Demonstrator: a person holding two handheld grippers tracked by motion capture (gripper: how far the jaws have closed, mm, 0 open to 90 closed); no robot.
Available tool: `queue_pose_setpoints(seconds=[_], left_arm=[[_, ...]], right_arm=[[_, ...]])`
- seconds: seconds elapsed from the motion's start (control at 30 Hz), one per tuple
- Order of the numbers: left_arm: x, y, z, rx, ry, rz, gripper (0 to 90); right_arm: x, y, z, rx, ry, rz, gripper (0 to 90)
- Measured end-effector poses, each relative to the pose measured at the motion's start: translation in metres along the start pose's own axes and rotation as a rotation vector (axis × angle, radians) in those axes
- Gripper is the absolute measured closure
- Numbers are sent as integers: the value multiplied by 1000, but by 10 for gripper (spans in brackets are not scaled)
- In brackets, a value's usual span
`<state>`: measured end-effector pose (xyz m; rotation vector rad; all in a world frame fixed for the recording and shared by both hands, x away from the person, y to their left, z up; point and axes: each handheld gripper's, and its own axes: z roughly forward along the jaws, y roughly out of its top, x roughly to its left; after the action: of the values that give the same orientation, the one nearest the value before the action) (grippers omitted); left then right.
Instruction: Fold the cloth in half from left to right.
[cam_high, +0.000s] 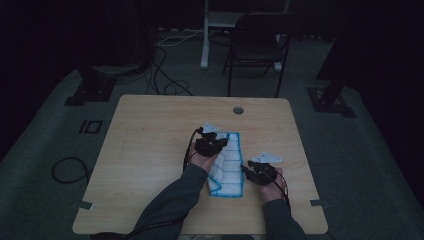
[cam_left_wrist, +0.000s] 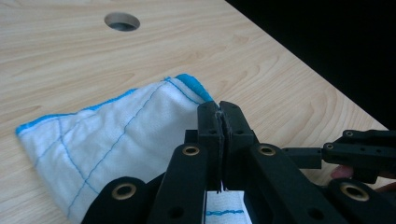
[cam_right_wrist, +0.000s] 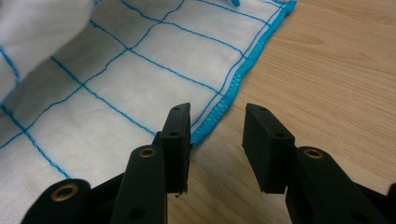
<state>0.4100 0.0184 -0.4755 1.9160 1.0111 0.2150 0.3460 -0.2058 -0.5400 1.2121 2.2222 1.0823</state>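
Dim room, pale wood table (cam_high: 150, 150); white cloth with blue stitching (cam_high: 227, 167) lies mid-table, part folded; my left gripper (cam_left_wrist: 219, 109) is clamped on its top layer; right gripper (cam_right_wrist: 217, 123) stands apart at the hem. Mid-fold, I judge; next, carry the layer across.

High view looks down on table (cam_high: 150, 150); gripper views close over cloth (cam_high: 227, 170).

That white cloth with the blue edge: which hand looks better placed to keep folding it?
The left. Its gripper is already shut on a corner of the cloth, while the right gripper stands open at the blue hem, gripping nothing.
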Motion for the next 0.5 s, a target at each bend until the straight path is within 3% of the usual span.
queue_pose_setpoints(seconds=[0.17, 0.2, 0.37, 0.5], left_arm=[[-2, -4, 9, 29, -16, 4, 885], [-4, -8, 15, 56, -42, 9, 871], [-4, -11, 13, 56, -61, 9, 785], [1, -15, -14, 28, -64, 20, 760]], right_arm=[[-1, 0, 0, 0, -4, 2, 620], [-1, 0, 0, -1, -4, 3, 620], [-2, 0, -1, -5, -6, 6, 620], [-2, 0, -1, -7, -6, 6, 620]])
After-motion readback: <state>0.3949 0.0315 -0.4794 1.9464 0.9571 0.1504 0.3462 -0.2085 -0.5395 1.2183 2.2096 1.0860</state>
